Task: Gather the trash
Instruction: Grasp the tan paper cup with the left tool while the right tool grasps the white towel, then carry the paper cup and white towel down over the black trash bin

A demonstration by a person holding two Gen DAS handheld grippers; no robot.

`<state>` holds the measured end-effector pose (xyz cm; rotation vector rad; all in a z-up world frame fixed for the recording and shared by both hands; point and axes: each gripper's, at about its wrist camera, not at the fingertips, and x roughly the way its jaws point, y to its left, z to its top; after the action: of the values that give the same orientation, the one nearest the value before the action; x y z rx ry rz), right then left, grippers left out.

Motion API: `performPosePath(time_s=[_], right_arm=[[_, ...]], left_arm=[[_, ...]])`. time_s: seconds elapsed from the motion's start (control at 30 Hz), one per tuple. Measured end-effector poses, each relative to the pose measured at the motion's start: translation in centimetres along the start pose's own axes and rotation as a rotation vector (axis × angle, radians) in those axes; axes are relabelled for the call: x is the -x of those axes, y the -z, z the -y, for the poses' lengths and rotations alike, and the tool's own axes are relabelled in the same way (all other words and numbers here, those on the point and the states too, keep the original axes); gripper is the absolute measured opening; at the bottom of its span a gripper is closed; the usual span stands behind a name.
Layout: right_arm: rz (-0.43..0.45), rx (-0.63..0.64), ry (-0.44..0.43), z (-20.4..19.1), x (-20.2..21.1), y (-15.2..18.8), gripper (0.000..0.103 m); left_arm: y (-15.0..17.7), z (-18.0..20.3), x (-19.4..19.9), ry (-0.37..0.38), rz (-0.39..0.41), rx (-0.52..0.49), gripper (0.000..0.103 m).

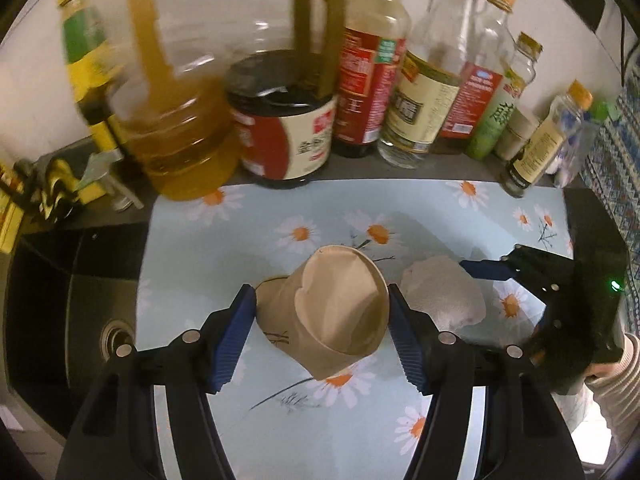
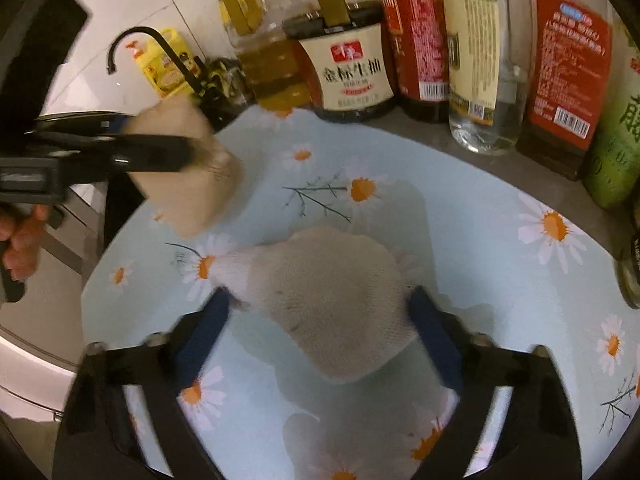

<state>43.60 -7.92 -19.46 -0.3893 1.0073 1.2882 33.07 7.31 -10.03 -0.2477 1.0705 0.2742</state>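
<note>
Two bits of trash on the daisy mat, and you've got a gripper at each. Your left gripper is clamped on the crushed paper cup, blue pads pressing both its sides, cup tilted. Your right gripper straddles the crumpled tissue just right of the cup; pads look to be touching it, but blur means I can't tell if it's really gripped. Only the right wrist view catches the black faucet; only the left shows the sink drain
</note>
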Motion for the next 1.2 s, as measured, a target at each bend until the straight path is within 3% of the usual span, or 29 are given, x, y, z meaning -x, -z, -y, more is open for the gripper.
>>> performPosePath(time_s=[0.13, 0.2, 0.27, 0.4, 0.83, 1.2], right_arm=[[-0.005, 0.001, 0.008, 0.0, -0.2, -0.4, 0.063], [-0.01, 0.004, 0.021, 0.0, -0.1, -0.5, 0.043], [-0.014, 0.004, 0.03, 0.0, 0.0, -0.5, 0.04], [-0.002, -0.005, 0.033, -0.1, 0.9, -0.4, 0.023], [0.085, -0.135, 0.019, -3.6, 5.4, 3.5, 0.022], [0.189, -0.237, 0.124, -11.1, 9.5, 7.5, 0.022]], left_arm=[[1.5, -1.4, 0.6, -0.009, 0.003, 0.033, 0.063], [2.2, -2.1, 0.9, -0.006, 0.004, 0.052, 0.063], [2.8, -2.6, 1.0, -0.009, 0.004, 0.064, 0.063], [4.0, -3.2, 1.8, 0.011, 0.014, 0.078, 0.063], [6.7, -3.2, 4.3, 0.117, 0.068, 0.027, 0.063], [10.2, -4.7, 8.6, 0.258, 0.139, -0.063, 0.063]])
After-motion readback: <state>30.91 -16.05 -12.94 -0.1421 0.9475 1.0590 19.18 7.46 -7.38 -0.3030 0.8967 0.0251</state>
